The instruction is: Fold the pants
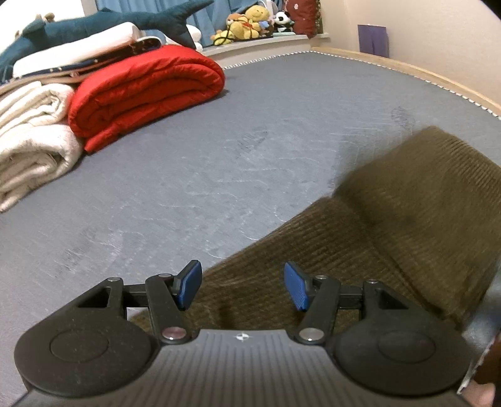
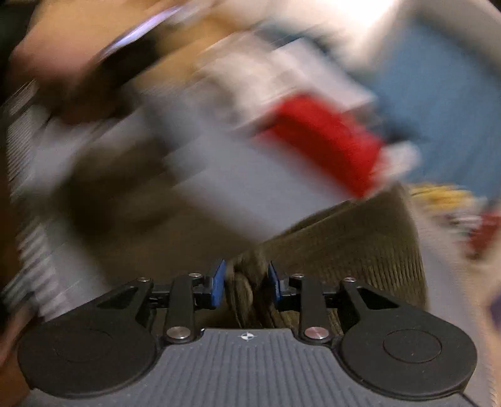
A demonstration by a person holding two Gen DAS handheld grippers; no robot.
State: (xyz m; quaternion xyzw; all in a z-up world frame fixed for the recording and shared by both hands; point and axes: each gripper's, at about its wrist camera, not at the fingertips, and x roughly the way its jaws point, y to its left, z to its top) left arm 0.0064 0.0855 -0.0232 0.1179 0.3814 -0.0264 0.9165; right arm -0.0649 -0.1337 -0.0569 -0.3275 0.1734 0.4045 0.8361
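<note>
Olive-brown corduroy pants (image 1: 375, 225) lie on the grey bed surface (image 1: 188, 175), spreading from under my left gripper toward the right edge, their far part smeared by motion. My left gripper (image 1: 242, 286) hovers over the near edge of the fabric, open, with its blue pads (image 1: 191, 285) apart and pressing on nothing. In the right wrist view, my right gripper (image 2: 245, 283) is shut on a bunched fold of the pants (image 2: 360, 244), the cloth squeezed between both blue pads (image 2: 217, 283). Everything behind it is heavily blurred.
A folded red quilt (image 1: 144, 90) and cream blankets (image 1: 31, 137) are stacked at the left of the bed, with a plush shark (image 1: 103, 25) behind. Soft toys (image 1: 250, 23) sit on a far ledge. The bed's wooden rim (image 1: 422, 73) curves along the right.
</note>
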